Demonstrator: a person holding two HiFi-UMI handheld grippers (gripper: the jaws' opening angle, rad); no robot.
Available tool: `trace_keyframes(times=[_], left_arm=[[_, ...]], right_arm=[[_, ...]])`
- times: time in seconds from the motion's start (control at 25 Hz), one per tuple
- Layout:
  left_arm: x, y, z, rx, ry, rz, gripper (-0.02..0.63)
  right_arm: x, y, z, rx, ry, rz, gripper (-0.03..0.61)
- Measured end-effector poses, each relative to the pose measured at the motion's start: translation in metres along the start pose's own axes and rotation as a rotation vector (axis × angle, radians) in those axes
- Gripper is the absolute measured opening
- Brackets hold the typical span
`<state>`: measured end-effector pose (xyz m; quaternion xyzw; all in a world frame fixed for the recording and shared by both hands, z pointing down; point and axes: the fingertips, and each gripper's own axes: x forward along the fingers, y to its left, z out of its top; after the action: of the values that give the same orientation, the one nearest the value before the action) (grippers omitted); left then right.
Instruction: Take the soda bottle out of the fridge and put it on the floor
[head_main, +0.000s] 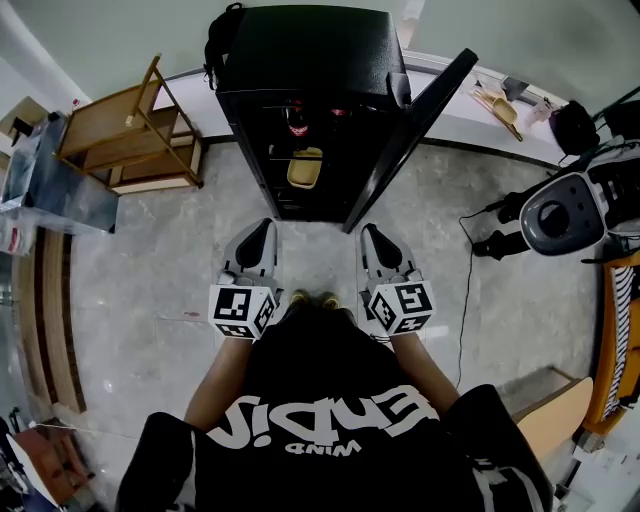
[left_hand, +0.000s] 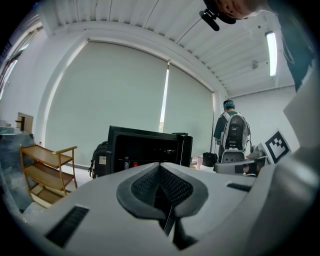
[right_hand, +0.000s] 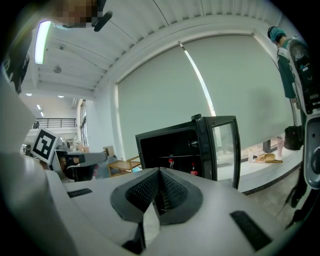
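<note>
The black fridge (head_main: 300, 110) stands straight ahead on the floor with its glass door (head_main: 405, 140) swung open to the right. Two red-capped soda bottles (right_hand: 193, 171) stand on a shelf inside, and one red cap (head_main: 297, 128) shows from the head view. A yellow object (head_main: 305, 167) lies on a lower shelf. My left gripper (head_main: 256, 230) and right gripper (head_main: 376, 236) are held side by side in front of the fridge, well short of it. The pads of each are pressed together with nothing between them, seen in both the left gripper (left_hand: 160, 169) and right gripper (right_hand: 159, 173) views.
A wooden shelf cart (head_main: 130, 130) stands left of the fridge, with a dark backpack (head_main: 222, 40) behind it. A white ledge (head_main: 470, 120) runs along the back wall. A wheeled machine (head_main: 560, 215) and a cable (head_main: 465, 300) are at the right. A person with a backpack (left_hand: 234, 135) stands farther off.
</note>
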<state>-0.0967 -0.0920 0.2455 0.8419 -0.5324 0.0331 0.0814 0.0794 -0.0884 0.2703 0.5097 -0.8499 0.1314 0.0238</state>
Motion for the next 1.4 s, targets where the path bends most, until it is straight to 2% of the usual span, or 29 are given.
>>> trace_keyframes(times=[0.48,0.84,1.2,1.4], left_arm=[[0.039,0.031,-0.008,0.034,0.014,-0.077,0.008],[0.055,0.044,-0.015,0.021,0.031,-0.078,0.006],[0.075,0.046,-0.046,0.027,0.018,-0.066,0.008],[0.087,0.040,-0.068,0.052,0.003,-0.069,0.008]], right_arm=[[0.040,0.006,-0.015,0.032,-0.004,-0.046,0.025],[0.057,0.003,-0.019,0.027,0.015,-0.040,0.025],[0.069,-0.009,-0.030,0.011,-0.025,-0.020,0.025],[0.076,-0.022,-0.052,0.006,-0.050,-0.010,0.025]])
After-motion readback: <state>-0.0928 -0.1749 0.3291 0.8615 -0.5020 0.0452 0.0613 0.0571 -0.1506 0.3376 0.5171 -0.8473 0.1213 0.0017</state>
